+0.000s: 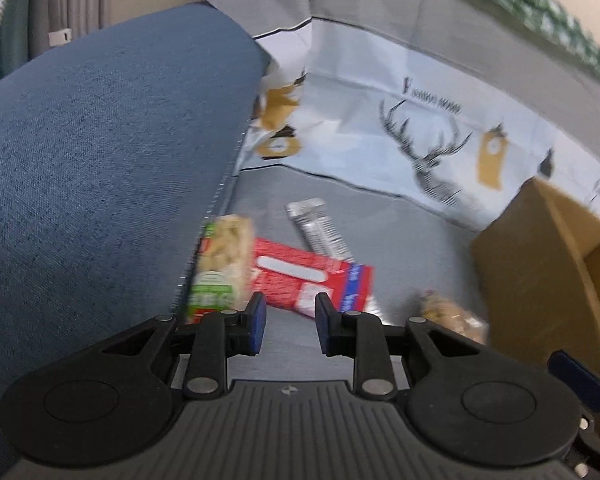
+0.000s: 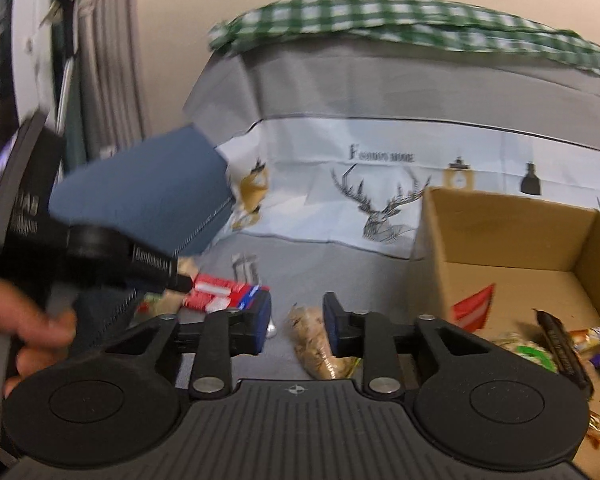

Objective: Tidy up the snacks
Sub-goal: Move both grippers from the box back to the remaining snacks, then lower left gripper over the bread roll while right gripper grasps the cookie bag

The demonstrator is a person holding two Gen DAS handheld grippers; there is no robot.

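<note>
A flat red snack packet (image 1: pixel 312 276) lies on the grey cloth (image 1: pixel 400 248), just beyond the left gripper (image 1: pixel 290 322), whose fingers are spread and empty. A crinkly tan packet (image 2: pixel 314 344) lies below the right gripper (image 2: pixel 296 326), its fingers also spread apart. Only the right view shows inside the cardboard box (image 2: pixel 512 236), where wrapped snacks (image 2: pixel 556 344) lie.

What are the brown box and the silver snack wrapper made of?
The box looks like plain corrugated cardboard: matte brown walls, folded corners. The silver wrapper seems to be shiny foil or metallised plastic, judging by its glare, though blur leaves that open.
</note>
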